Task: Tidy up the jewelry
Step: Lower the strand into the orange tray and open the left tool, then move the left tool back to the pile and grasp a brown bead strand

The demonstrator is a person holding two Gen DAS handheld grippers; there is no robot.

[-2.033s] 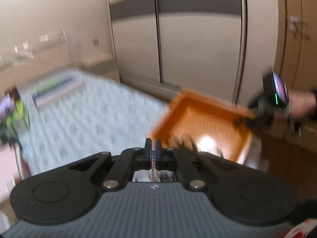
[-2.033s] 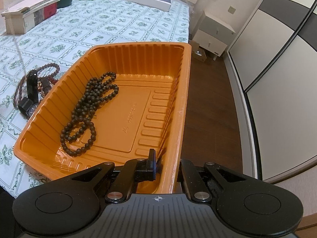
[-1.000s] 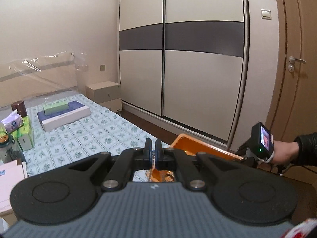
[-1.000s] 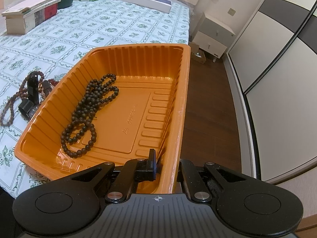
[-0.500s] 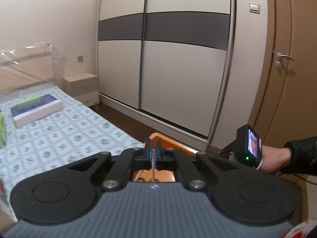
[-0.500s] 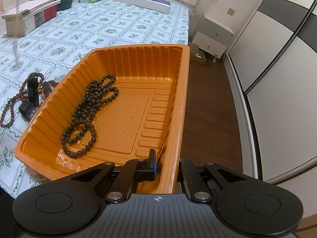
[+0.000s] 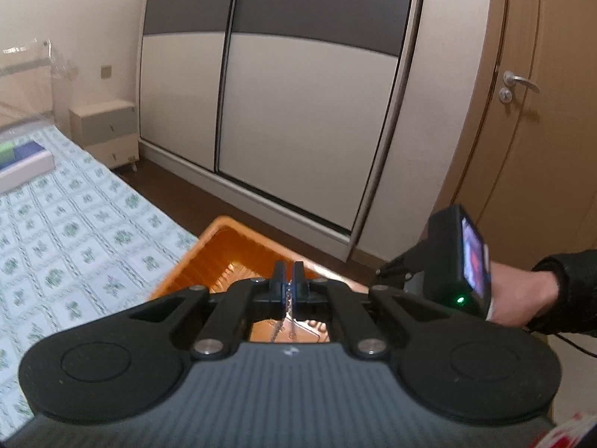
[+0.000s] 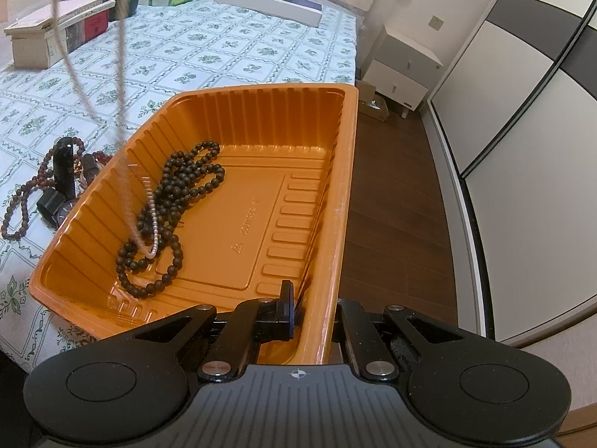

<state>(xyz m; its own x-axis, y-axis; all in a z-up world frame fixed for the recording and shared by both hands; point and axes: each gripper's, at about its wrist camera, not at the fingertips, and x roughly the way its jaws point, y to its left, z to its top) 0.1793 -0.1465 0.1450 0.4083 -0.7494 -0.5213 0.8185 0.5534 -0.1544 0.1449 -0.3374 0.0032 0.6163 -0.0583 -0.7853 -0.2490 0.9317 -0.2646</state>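
While left gripper [image 7: 288, 287] pinches chain [image 8: 128, 171] | tray [image 8: 347, 194] embossing unreadable

Both views were lit by warm, even indoor light with only soft shadows. The left wrist view was slightly soft overall, with motion blur on the patterned bedspread [image 7: 74, 231] and a glare patch inside the orange tray [image 7: 238, 257]. The right wrist view was sharper; only the hanging chain [image 8: 123, 86] was smeared by motion. Fisheye distortion bent the wardrobe doors [image 8: 530, 119] and door frame [image 7: 496, 112] into curves, and dark vignetting filled the corners.
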